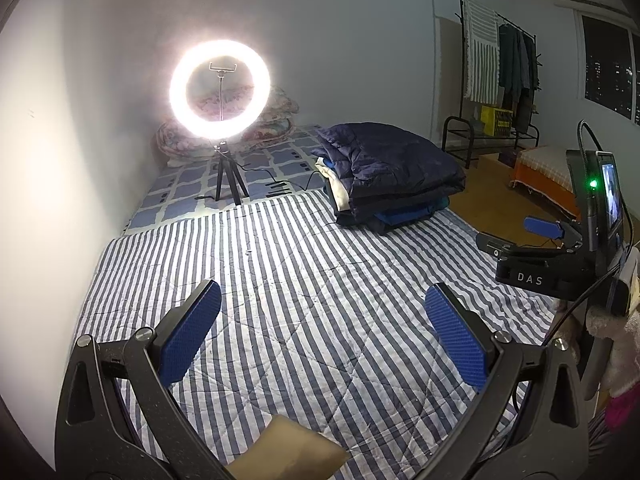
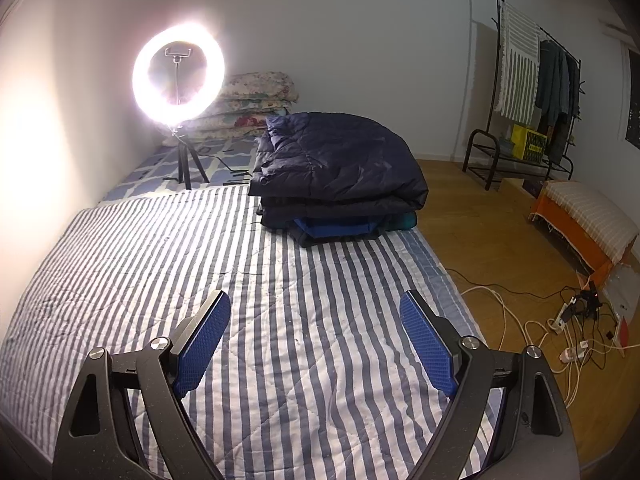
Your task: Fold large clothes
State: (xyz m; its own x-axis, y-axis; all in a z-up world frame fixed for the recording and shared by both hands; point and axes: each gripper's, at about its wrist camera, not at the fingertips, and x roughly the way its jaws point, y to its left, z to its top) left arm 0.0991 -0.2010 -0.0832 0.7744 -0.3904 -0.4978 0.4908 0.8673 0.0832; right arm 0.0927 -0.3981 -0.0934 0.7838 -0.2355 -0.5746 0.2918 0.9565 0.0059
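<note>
A stack of folded clothes, topped by a dark navy puffer jacket [image 1: 392, 160], lies at the far right of the striped quilt [image 1: 280, 280]; blue and white garments show beneath it. The stack also shows in the right wrist view [image 2: 340, 160] on the quilt [image 2: 200, 260]. My left gripper [image 1: 322, 332] is open and empty above the quilt. My right gripper [image 2: 314, 340] is open and empty above the quilt; it shows from the side in the left wrist view [image 1: 532, 236]. A tan fabric corner [image 1: 288, 452] lies under the left gripper.
A lit ring light on a tripod [image 1: 220, 88] stands at the back, with folded floral bedding [image 2: 256, 100] behind it. A clothes rack [image 2: 532, 92], an orange cushioned bench [image 2: 584, 220] and cables with a power strip [image 2: 572, 320] are on the wooden floor to the right.
</note>
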